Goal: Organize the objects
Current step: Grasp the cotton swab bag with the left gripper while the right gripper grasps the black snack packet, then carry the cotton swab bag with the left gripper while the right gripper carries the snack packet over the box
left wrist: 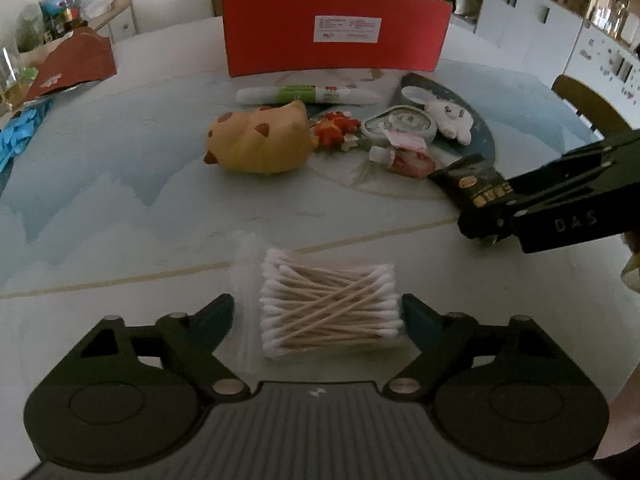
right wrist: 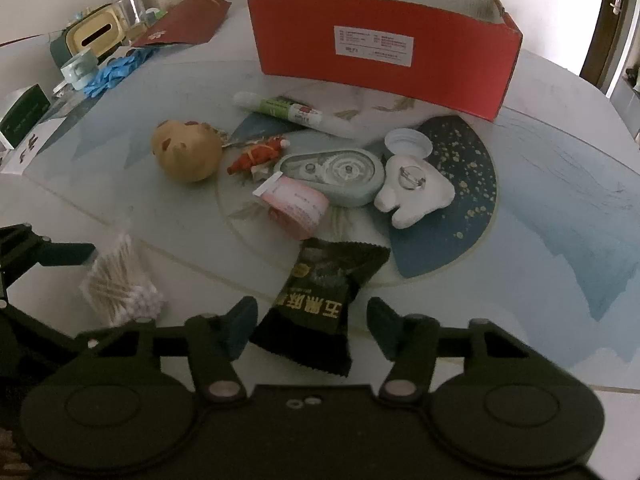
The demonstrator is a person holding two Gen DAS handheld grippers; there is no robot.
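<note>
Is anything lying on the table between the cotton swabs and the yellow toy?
No, the table is bare between the cotton swabs and the yellow toy.

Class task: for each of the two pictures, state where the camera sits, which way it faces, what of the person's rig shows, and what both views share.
Left wrist: on the left gripper, angled down at the cotton swab pack between its open fingers; the right gripper shows at right.
Right wrist: on the right gripper, angled down at the black snack packet between its fingers; the left gripper shows at left.
Shared: swabs, packet, red box, yellow plush toy.
</note>
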